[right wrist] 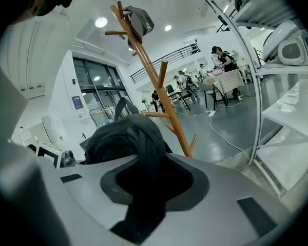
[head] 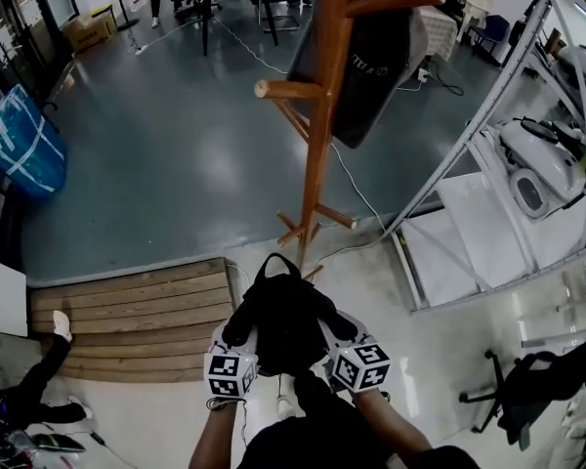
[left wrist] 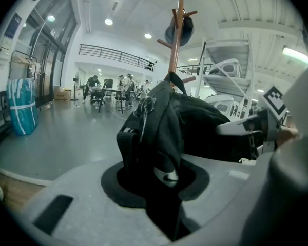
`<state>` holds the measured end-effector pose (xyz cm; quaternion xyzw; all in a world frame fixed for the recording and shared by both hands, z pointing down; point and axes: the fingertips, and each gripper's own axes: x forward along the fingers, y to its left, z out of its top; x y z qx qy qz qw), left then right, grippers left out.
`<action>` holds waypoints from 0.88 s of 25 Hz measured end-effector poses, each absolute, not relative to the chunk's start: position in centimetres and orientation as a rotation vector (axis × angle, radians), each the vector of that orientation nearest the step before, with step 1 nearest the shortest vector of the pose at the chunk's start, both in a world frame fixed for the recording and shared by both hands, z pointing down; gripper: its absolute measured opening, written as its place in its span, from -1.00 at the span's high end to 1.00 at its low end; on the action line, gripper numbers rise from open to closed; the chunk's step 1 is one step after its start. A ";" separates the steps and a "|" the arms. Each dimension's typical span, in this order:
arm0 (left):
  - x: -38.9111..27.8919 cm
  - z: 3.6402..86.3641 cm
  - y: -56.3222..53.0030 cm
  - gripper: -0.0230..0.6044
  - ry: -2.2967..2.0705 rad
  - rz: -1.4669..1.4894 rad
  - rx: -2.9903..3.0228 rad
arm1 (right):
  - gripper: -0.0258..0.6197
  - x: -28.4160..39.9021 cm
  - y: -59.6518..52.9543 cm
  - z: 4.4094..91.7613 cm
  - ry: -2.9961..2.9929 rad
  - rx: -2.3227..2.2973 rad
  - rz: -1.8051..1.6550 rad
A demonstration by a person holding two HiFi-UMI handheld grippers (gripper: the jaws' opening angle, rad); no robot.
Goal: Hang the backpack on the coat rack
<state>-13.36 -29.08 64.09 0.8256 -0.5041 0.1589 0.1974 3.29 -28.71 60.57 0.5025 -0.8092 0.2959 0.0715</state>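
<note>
I hold the black backpack (head: 283, 319) between both grippers, low in the head view and just short of the coat rack's foot. My left gripper (head: 242, 335) is shut on the backpack's left side, and dark fabric and a strap (left wrist: 161, 137) fill its jaws. On the right side my right gripper (head: 338, 330) is shut on a fold of fabric (right wrist: 138, 142). The orange wooden coat rack (head: 319, 115) stands straight ahead with pegs angled upward. A dark cap (right wrist: 139, 18) hangs near its top. The backpack's carry loop (head: 276, 259) points toward the rack.
A wooden pallet (head: 137, 316) lies on the floor at the left. A white metal shelf frame (head: 488, 115) stands at the right, with a cable (head: 356, 189) running past the rack's base. A black chair (head: 527, 389) is at lower right and a blue bundle (head: 20, 145) at far left.
</note>
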 end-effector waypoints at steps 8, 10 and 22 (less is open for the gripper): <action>-12.7 65.1 -31.8 0.58 -1.408 0.461 2.302 | 0.64 3.7 -31.2 61.9 -2.420 1.520 0.911; -12.5 65.3 -32.5 0.58 -1.404 0.454 2.297 | 0.64 3.8 -31.8 62.1 -2.416 1.519 0.913; -11.5 68.0 -35.1 0.58 -1.378 0.482 2.261 | 0.64 4.7 -34.1 64.5 -2.385 1.527 0.937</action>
